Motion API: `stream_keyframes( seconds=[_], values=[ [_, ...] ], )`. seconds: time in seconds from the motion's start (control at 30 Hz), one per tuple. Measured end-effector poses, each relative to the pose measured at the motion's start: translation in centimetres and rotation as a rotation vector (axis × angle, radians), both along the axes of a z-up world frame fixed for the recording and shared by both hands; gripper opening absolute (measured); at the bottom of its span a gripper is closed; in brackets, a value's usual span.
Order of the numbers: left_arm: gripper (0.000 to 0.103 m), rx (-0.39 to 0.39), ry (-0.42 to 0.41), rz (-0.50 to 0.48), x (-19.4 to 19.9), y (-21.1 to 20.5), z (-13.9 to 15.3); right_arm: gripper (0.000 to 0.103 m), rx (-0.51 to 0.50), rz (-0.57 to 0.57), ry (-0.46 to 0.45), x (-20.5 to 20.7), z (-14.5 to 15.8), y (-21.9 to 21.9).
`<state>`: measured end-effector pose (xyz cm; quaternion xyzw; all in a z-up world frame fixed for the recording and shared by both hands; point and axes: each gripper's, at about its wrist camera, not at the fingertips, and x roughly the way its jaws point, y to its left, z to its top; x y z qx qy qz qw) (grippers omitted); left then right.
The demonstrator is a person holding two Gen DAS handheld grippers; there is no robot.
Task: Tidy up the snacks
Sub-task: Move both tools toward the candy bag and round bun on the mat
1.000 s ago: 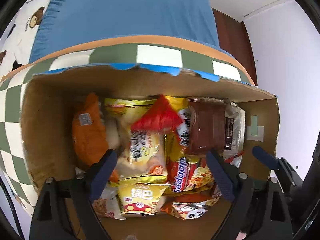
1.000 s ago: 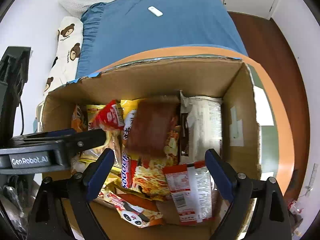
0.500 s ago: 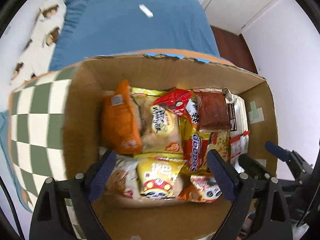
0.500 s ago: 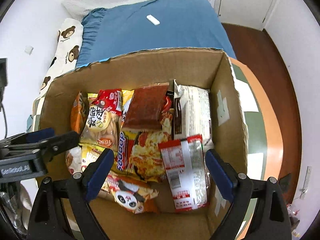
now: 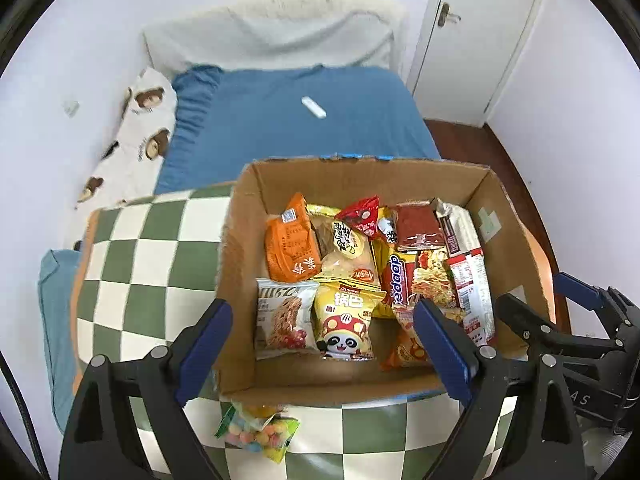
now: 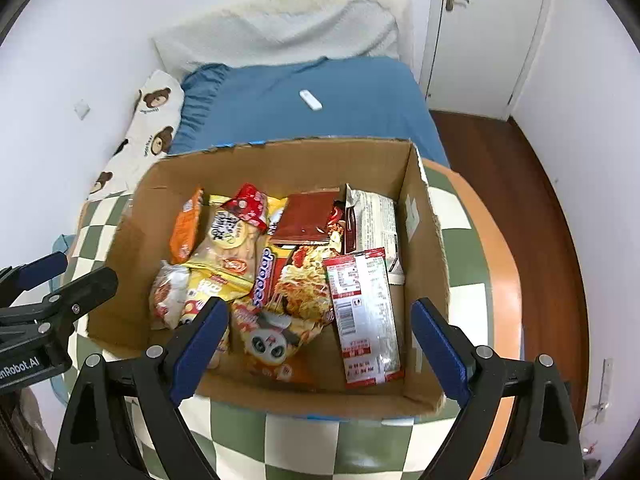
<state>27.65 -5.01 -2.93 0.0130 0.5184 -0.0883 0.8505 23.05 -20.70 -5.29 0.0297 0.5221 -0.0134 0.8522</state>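
Note:
An open cardboard box (image 5: 240, 216) (image 6: 424, 240) stands on a green-and-white checked table (image 5: 148, 248) (image 6: 304, 440) and holds several snack packets. Among them are an orange packet (image 5: 292, 244), a yellow panda packet (image 5: 344, 322) and a red-and-white noodle packet (image 6: 366, 316). A small bag of coloured candies (image 5: 258, 430) lies on the table just in front of the box. My left gripper (image 5: 324, 344) hangs open above the box's near edge, nothing between its fingers. My right gripper (image 6: 320, 342) is open too, above the box's front, empty.
A bed with a blue sheet (image 5: 280, 120) and a white remote (image 5: 314, 107) lies behind the table. A bear-print pillow (image 5: 132, 144) is at its left. A white door (image 6: 480, 32) and wooden floor (image 6: 532, 208) are at the right.
Both grippers have risen and pulled back from inside the box, so the whole box, the table and the candy bag now show. Both stayed open.

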Motion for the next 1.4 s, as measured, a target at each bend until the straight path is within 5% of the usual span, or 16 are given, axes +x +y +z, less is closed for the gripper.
stream_keyframes(
  seconds=[0.47, 0.77, 0.8, 1.0, 1.27, 1.4],
  values=[
    [0.093, -0.01, -0.201, 0.044, -7.6, 1.0, 4.9, 0.095, -0.01, -0.013, -0.182, -8.3, 6.2, 0.6],
    [0.095, -0.031, -0.186, 0.051, -8.8, 2.4, 4.0, 0.095, 0.088, -0.047, -0.185, -10.3, 6.1, 0.7],
    [0.102, -0.037, -0.178, 0.056, -8.8, 2.8, 3.6, 0.095, 0.113, -0.047, -0.174, -10.4, 5.7, 0.9],
    [0.103, 0.022, -0.11, 0.127, -9.9, 7.3, -0.2, 0.095, 0.21, -0.005, -0.073, -11.0, 1.3, 4.6],
    [0.103, 0.347, 0.029, 0.225, -10.6, 14.3, -8.5, 0.095, 0.34, 0.074, 0.122, -10.1, -9.4, 13.5],
    [0.102, 0.361, 0.107, 0.245, -11.0, 16.7, -11.3, 0.095, 0.33, 0.112, 0.162, -9.0, -13.8, 17.0]
  ],
)
